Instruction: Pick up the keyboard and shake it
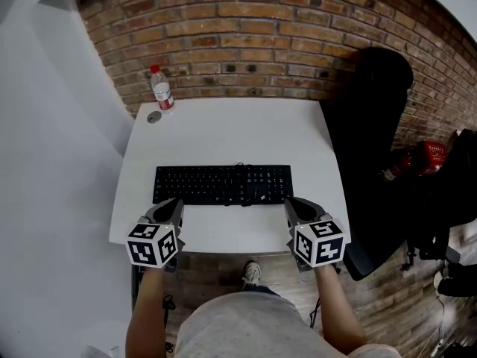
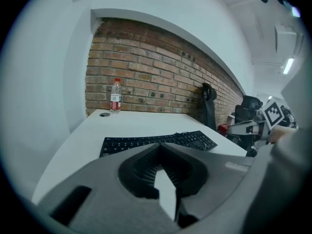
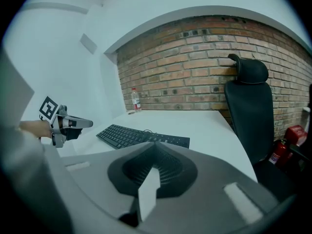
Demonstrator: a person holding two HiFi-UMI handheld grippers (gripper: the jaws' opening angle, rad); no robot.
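Observation:
A black keyboard lies flat across the middle of the white table, its cable bunched at its near edge. It also shows in the left gripper view as the keyboard and in the right gripper view as the keyboard. My left gripper hovers just short of the keyboard's near left corner, shut with nothing in it. My right gripper sits by the near right corner, also shut and empty. In both gripper views the jaws meet at their tips, left gripper and right gripper.
A water bottle and a small round cap stand at the table's far left corner, against the brick wall. A black office chair stands right of the table, a red object behind it. The person's foot shows under the near edge.

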